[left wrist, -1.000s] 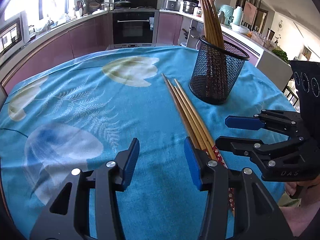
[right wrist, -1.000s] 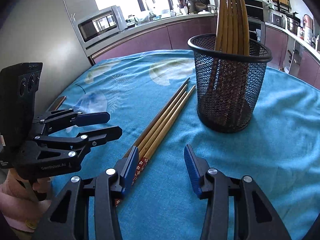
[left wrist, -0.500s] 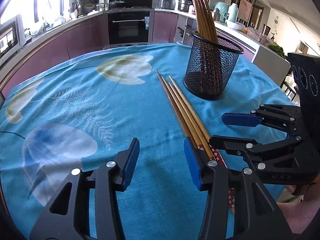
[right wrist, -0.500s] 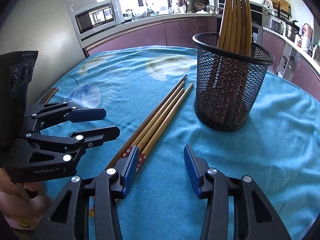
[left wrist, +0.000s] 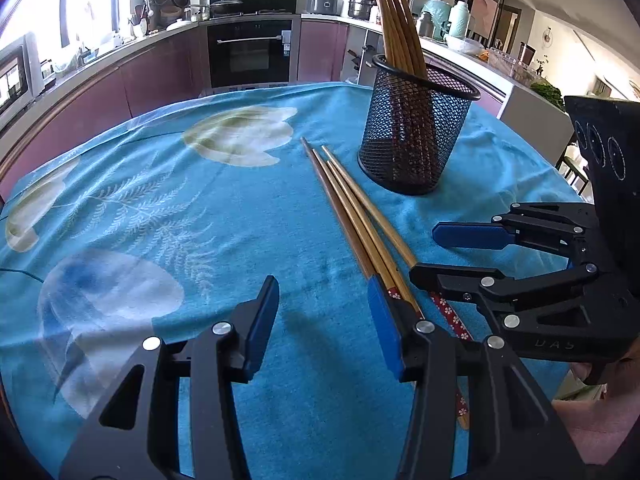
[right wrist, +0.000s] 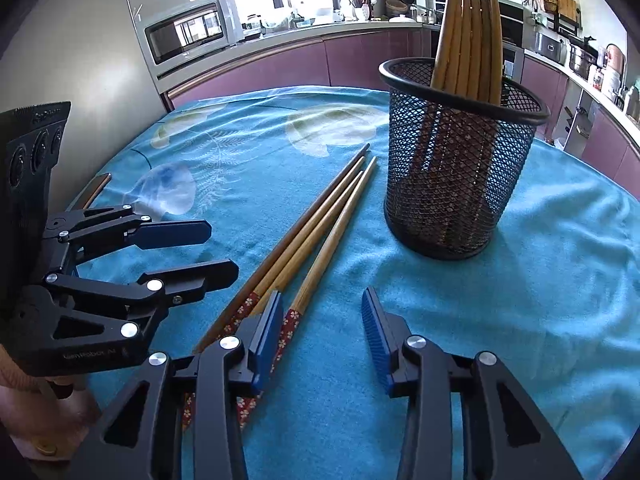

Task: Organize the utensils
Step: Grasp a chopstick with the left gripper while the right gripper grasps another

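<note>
Right wrist view showed right tongs [right wrist: 320, 320] empty, jaws just narrowing beside loose chopsticks [right wrist: 316, 232] on the surface near the mesh holder [right wrist: 456, 176]; left tongs [left wrist: 324, 320] gaped empty. Better: straddle one chopstick first.

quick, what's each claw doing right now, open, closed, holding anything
Left claw: open, empty, beside the loose chopsticks.
Right claw: open, has just been closing, nothing gripped; chopsticks lie at its left finger.

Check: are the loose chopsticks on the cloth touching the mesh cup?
Apart. The right wrist view shows blue cloth between the loose chopsticks and the mesh cup along their whole length.
</note>
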A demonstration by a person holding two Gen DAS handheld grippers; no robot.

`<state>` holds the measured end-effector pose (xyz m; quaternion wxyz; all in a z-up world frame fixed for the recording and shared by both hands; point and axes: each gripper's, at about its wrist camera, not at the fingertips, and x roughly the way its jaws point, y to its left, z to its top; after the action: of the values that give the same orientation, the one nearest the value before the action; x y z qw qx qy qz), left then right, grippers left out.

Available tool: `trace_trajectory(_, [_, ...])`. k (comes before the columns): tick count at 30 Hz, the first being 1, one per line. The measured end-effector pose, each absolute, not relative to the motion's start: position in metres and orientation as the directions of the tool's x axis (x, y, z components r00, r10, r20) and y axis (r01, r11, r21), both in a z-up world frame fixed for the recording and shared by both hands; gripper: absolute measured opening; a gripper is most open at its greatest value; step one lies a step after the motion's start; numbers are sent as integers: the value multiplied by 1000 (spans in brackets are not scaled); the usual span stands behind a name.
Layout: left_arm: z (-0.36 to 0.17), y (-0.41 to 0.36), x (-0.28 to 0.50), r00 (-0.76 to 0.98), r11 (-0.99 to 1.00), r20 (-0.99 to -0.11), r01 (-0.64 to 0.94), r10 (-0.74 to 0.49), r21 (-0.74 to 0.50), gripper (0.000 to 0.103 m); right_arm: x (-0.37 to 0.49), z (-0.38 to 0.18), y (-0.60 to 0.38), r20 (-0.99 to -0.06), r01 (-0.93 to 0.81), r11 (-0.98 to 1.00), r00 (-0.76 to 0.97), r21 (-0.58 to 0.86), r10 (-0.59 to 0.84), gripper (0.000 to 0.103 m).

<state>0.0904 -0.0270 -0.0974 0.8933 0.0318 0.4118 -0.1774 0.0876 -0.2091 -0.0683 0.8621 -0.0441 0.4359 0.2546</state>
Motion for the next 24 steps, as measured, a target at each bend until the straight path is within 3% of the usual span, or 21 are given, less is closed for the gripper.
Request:
trace_trajectory(12, [-101, -41, 93, 583, 923, -756, 377, -297, -72, 48, 88, -69, -217, -774, -466, 871, 491, 154, 400, 28])
trace_trajectory(19, [-102, -41, 95, 572, 924, -763, 372, -302, -87, 35, 87, -69, -217, -771, -467, 870, 492, 157, 404, 28])
trace_trajectory(24, [-103, -42, 97, 569, 927, -766, 364, -300, -92, 32, 90, -69, -216, -769, -465, 872, 497, 155, 402, 27])
